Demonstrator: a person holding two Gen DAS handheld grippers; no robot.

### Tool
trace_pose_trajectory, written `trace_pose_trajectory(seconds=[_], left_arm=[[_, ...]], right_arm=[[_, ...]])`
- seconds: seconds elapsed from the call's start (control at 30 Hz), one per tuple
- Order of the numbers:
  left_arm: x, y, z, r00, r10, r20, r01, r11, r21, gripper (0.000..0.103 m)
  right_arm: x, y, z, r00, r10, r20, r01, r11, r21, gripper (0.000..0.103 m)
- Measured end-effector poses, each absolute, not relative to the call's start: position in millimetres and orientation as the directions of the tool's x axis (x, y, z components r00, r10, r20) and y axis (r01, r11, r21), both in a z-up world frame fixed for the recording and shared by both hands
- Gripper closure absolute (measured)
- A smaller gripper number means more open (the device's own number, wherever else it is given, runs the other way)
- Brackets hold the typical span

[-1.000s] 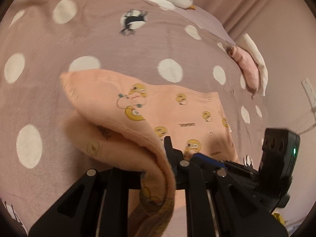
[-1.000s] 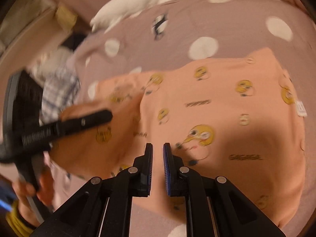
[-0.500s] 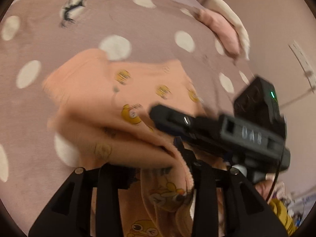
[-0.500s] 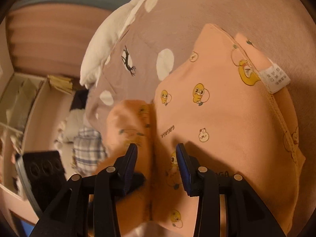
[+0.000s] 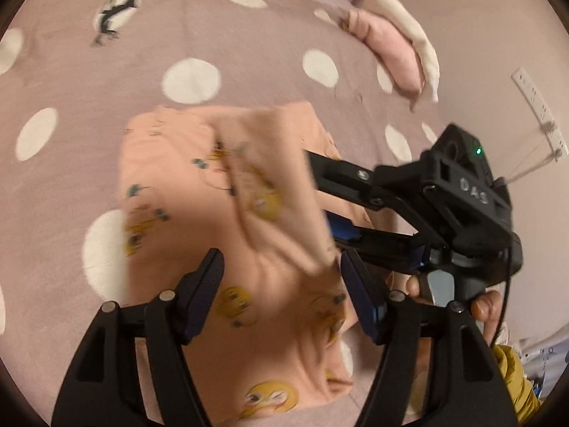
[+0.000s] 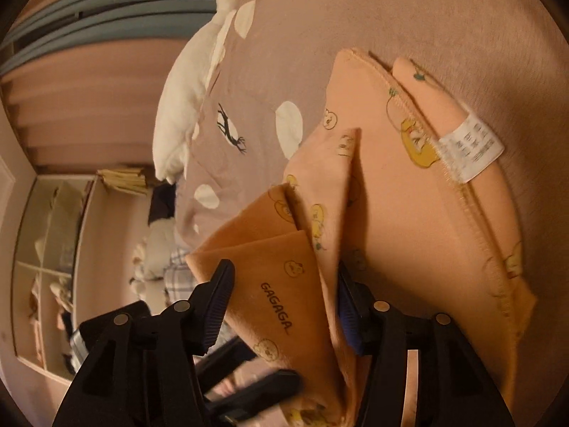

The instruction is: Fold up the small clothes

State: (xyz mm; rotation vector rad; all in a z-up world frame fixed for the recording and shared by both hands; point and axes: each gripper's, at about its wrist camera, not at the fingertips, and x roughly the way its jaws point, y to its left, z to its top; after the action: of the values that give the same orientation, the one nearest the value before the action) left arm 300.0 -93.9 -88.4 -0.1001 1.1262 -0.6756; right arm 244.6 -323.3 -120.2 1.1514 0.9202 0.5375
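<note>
A peach garment printed with yellow ducks lies on the mauve polka-dot blanket. My left gripper hovers over it, jaws opening, and a blurred flap of the garment drops free between and beyond them. My right gripper reaches in from the right, held by a hand. In the right wrist view my right gripper has its jaws opening. A folded layer of the garment lies loose between them. A white care label shows at the garment's edge.
A pink and white cushion lies at the bed's far right edge, by the wall with a power strip. A white pillow lies along the bed's other edge. Beyond it are a clothes pile and a shelf unit.
Both grippers carried a fold of the garment across its body, then their jaws went from shut to spread and the cloth came loose. The right gripper rolled onto its side.
</note>
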Motion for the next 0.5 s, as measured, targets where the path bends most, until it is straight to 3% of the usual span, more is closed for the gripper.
trace_pose_trajectory(seconds=[0.13, 0.27, 0.37, 0.5], left_arm=[[285.7, -51.8, -94.3, 0.287, -0.553, -0.782, 0.383, 0.815, -0.435, 0.035], [275.1, -10.8, -106.2, 0.299, -0.541, -0.786, 0.309, 0.834, -0.456, 0.035], [270.5, 10.0, -109.4, 0.311, -0.543, -0.78, 0.272, 0.837, -0.475, 0.035], [262.1, 25.7, -108.2, 0.325, -0.556, -0.766, 0.241, 0.831, -0.501, 0.035]], right_arm=[[244.8, -325.0, -119.7, 0.542, 0.777, -0.321, 0.078, 0.334, 0.939, 0.042], [239.5, -325.2, -117.9, 0.547, 0.792, -0.27, 0.041, 0.297, 0.954, 0.029], [239.6, -321.3, -116.8, 0.537, 0.803, -0.259, 0.026, 0.291, 0.956, 0.027], [244.5, -312.1, -109.5, 0.527, 0.768, -0.363, 0.023, 0.415, 0.91, 0.027]])
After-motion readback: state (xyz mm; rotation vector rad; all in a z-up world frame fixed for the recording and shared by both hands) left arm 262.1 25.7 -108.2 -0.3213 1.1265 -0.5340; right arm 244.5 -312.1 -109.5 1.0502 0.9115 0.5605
